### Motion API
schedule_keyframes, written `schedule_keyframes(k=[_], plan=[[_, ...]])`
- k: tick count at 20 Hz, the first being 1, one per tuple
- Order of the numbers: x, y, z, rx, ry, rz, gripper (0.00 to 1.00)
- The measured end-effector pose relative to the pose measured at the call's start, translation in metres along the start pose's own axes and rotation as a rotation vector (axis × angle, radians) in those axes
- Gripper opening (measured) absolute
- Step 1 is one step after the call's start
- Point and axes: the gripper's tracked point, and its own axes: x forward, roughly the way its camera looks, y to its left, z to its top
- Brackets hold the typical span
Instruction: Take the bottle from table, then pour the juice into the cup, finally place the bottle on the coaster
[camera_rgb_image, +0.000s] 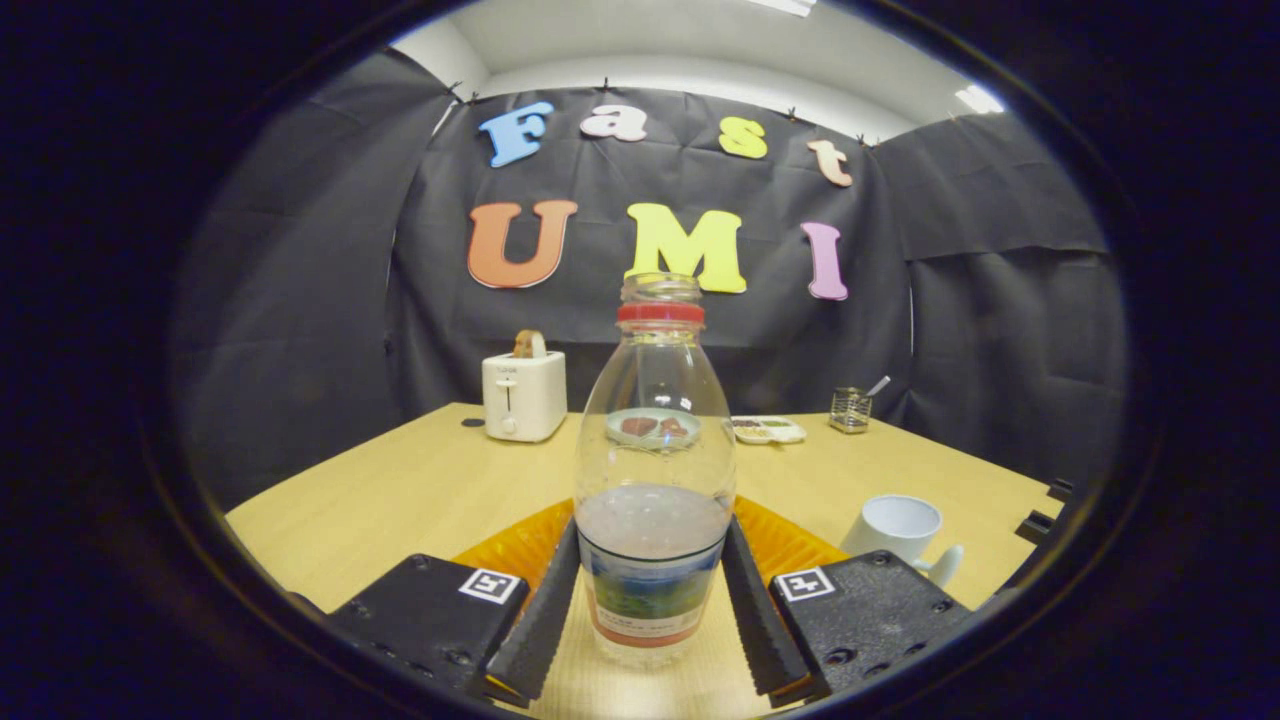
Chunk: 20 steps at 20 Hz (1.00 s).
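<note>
The gripper (650, 610) has its two fingers set around the lower body of the bottle (654, 480), one pad against each side of the labelled band, so it is clenched on the bottle, which stands between the fingers on the wooden table (400, 490). The bottle is upright, its long axis vertical, its open neck with a red ring pointing straight up; no cap is on it. It is clear thin plastic, a bit under half full of pale juice, so it is likely light but soft-walled: a hard squeeze could dent it and push liquid up, and the smooth wall may slip. The hold low on the label, below the liquid line, looks sensible, as weight sits there and the neck stays free for tipping.

Just behind the bottle, on both sides of the fingers, lies the orange coaster (790, 545). Beyond the right finger, near it, stands the white cup (897, 525), mouth up. Far beyond are a toaster (524, 395), a small plate (653, 427) seen through the bottle, a tray (767, 429) and a wire holder (850, 409).
</note>
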Motion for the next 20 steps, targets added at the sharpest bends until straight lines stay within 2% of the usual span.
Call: schedule_keyframes(k=[8,13,20], plan=[[-0.004,-0.030,0.040,0.209,-0.022,-0.010,0.77],[0.004,-0.046,0.044,0.334,-0.013,0.009,0.77],[0.006,-0.068,0.042,0.588,0.014,0.012,0.77]])
